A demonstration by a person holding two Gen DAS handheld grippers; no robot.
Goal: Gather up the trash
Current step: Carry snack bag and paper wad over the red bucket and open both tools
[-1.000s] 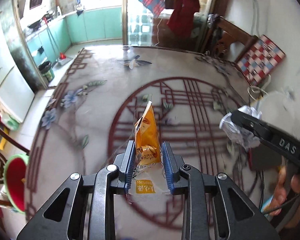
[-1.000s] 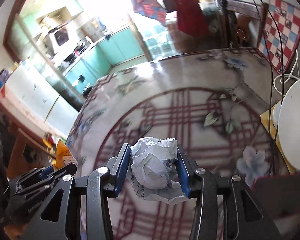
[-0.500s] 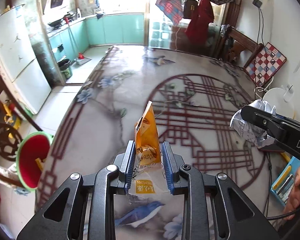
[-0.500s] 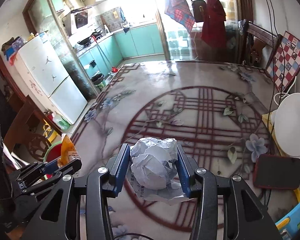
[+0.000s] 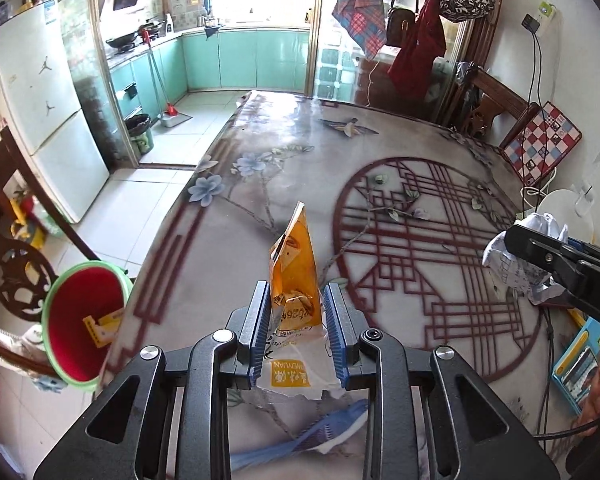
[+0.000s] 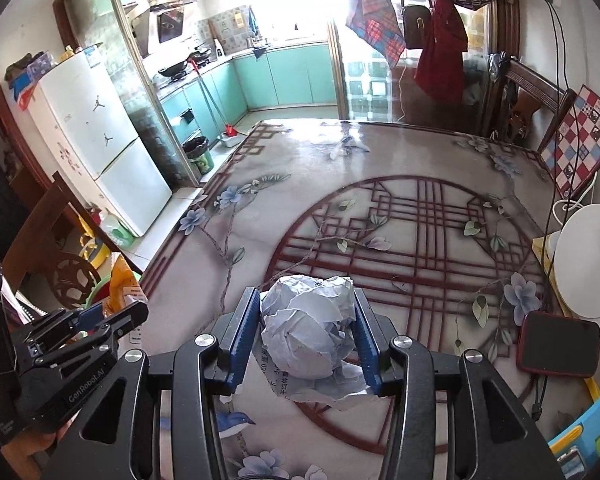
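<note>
Pinching orange wrapper upright, left hand-held gripper; right hand-held gripper clamps paper ball

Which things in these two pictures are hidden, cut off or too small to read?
- Red bin, left wrist view: the table edge covers its right side; most of its inside is hidden.
- Orange wrapper, right wrist view: the left gripper covers its lower part.
- Crumpled paper, right wrist view: its printed text is too small to read.
- Blue box, right wrist view: cut off by the picture edge.
</note>
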